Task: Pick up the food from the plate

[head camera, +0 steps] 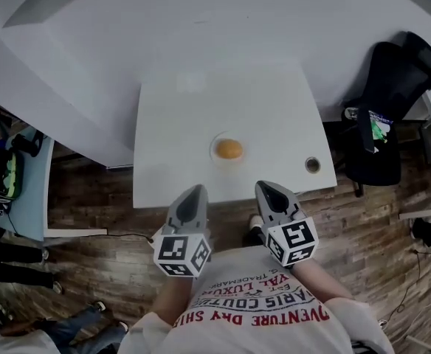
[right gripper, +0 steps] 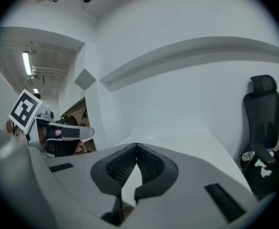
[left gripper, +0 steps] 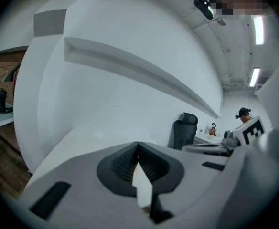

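Observation:
An orange, round piece of food lies on a small white plate near the middle of the white table. My left gripper hovers at the table's near edge, left of the plate, its jaws shut with nothing between them. My right gripper hangs at the near edge, right of the plate, also shut and empty. In the left gripper view the gripper has its tips touching; the right gripper view shows that gripper closed too. Neither gripper view shows the food.
A small round dark cup or hole sits near the table's right edge. A black office chair stands to the right. A light blue desk with dark gear is at the left. White wall panels rise behind the table.

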### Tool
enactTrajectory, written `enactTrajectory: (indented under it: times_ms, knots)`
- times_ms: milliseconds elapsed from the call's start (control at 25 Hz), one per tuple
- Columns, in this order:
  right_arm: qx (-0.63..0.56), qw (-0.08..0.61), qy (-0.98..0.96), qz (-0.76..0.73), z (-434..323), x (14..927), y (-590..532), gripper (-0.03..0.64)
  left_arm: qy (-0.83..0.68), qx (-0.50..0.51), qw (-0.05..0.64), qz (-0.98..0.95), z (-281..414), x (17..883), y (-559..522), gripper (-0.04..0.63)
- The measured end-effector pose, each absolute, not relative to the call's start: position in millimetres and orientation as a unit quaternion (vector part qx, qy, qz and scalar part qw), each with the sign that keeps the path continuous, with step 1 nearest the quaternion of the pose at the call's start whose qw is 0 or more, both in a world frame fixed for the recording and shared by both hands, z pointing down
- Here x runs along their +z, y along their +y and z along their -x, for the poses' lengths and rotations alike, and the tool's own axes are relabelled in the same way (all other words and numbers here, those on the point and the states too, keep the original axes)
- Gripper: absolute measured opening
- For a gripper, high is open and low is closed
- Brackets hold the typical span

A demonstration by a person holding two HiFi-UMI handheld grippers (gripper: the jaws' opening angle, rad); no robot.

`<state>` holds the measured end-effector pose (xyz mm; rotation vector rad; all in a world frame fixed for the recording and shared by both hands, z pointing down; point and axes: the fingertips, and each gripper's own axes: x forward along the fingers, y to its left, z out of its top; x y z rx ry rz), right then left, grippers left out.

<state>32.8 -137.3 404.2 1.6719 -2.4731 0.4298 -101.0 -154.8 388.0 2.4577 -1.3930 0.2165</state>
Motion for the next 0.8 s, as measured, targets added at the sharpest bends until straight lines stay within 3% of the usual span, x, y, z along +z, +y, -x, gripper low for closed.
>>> enactTrajectory:
  times_ms: [400,800]
  knots:
    - [0.159,0.067,-0.828,-0.534,-117,413,-238,0.011,-0.506,0.092,0.151,-0.844,21,393,-240,0.006]
    - [0.194,0.085,-0.830,-0.516,-122,443,-277,0.011,-0.508,0.113,0.146,-0.842,12,408,-280,0.006]
